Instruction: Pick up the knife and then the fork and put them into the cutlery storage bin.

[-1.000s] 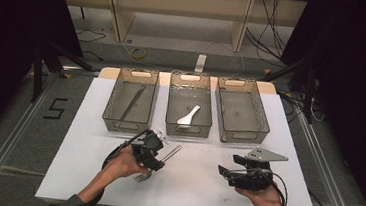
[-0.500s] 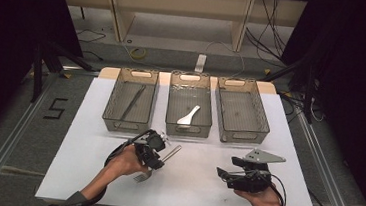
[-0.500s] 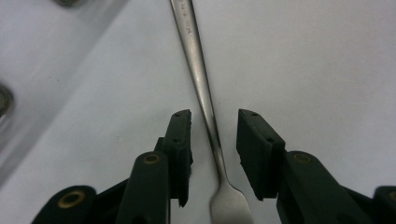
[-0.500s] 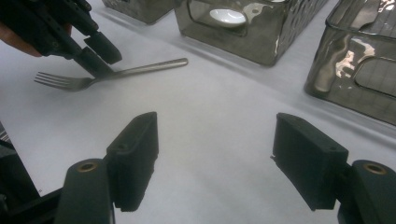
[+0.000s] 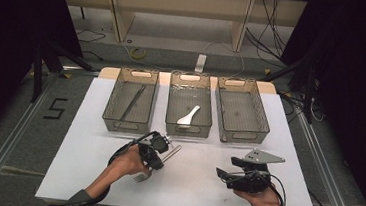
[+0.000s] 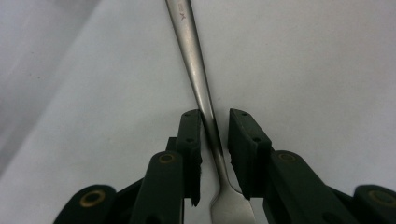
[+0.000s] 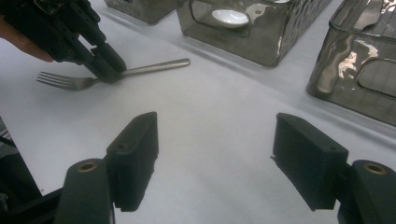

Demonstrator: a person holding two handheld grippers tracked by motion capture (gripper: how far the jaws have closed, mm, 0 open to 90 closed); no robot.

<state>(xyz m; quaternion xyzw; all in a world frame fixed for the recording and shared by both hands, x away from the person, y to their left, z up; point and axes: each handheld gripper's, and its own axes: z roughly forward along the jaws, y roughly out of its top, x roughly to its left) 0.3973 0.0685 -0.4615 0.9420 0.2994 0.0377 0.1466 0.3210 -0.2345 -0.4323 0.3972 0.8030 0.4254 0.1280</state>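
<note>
The smooth steel fork (image 6: 205,100) lay flat on the white table (image 5: 91,150), near its front edge. The left gripper (image 6: 215,140) had just been closing around its slim neck, one pad touching, not yet clamped. Right gripper (image 7: 215,158) gaped over bare tabletop, three ribbed bins (image 5: 128,124) beyond

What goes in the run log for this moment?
left gripper: jaws just closing around fork neck, small gap | right gripper: open, idle | fork: flat on table
</note>
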